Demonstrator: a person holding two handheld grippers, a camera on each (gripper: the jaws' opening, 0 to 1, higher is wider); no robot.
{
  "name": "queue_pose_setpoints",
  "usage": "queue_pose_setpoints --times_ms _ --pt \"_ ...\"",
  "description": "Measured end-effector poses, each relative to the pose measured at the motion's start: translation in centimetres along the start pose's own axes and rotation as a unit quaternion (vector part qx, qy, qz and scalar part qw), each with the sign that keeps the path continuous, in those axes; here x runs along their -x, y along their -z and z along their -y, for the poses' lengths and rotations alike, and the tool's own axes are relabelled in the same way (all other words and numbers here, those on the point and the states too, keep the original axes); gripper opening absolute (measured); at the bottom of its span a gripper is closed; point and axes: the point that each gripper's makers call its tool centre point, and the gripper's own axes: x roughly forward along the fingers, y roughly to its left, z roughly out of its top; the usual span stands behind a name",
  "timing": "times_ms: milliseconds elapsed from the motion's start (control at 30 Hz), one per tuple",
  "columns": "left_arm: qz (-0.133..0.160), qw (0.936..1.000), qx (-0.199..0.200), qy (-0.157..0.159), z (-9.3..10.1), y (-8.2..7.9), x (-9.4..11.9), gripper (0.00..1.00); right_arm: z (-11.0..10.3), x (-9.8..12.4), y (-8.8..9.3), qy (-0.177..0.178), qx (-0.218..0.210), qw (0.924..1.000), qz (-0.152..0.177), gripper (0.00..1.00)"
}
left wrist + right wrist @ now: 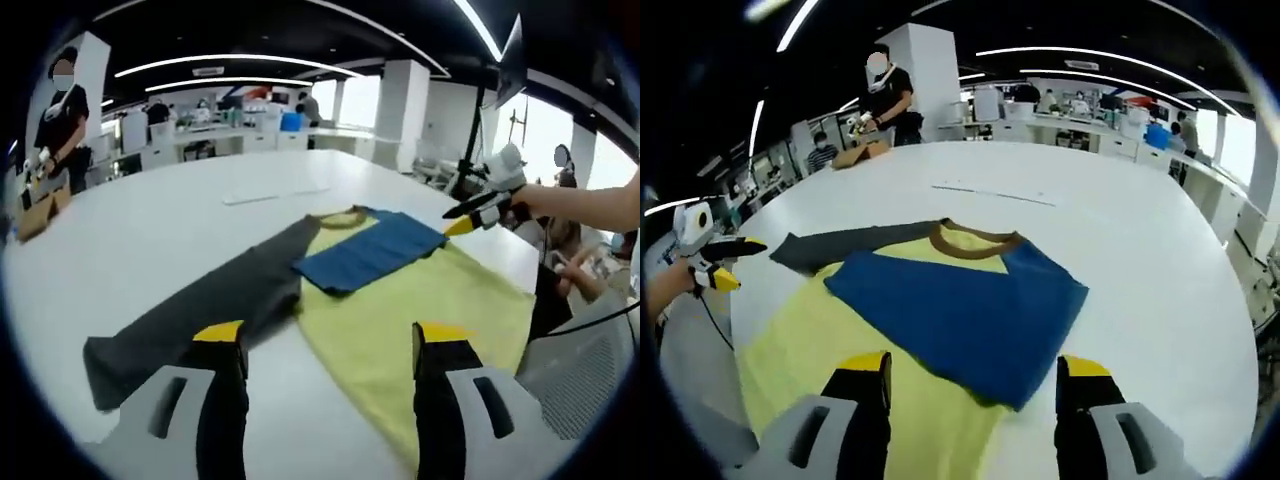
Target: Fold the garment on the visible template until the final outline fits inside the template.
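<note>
Half-folded garment (940,310) (blue sleeve across)

The garment (940,320) lies flat on the bench (1120,220), one sleeve (970,315) folded across its body, the other sleeve (200,305) stretched out sideways. Behind it a thin strip (992,194) lies on the bench; a box (860,153) sits at the far edge.

Around me the white worktop (1120,230) runs toward white pillars (408,100) and bright windows (545,135). Curved light strips (230,60) cross the dark ceiling above cluttered desks (1070,125).
</note>
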Motion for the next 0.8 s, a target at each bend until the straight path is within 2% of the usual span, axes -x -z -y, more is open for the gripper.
queue_pose_setpoints --times_ms 267,400,800 --pt "-0.009 0.9999 -0.004 -0.001 -0.3 0.9 -2.1 0.48 2.1 0.9 2.3 0.017 -0.018 0.9997 -0.006 0.39" --pt "-0.015 0.9999 -0.001 -0.001 -0.5 1.6 -3.4 0.44 2.8 0.9 3.1 0.022 -0.026 0.9994 -0.012 0.32" --pt "-0.032 0.9993 0.017 -0.008 -1.0 2.5 -6.8 0.33 3.2 -0.5 3.8 0.017 -0.06 0.9981 -0.003 0.13"
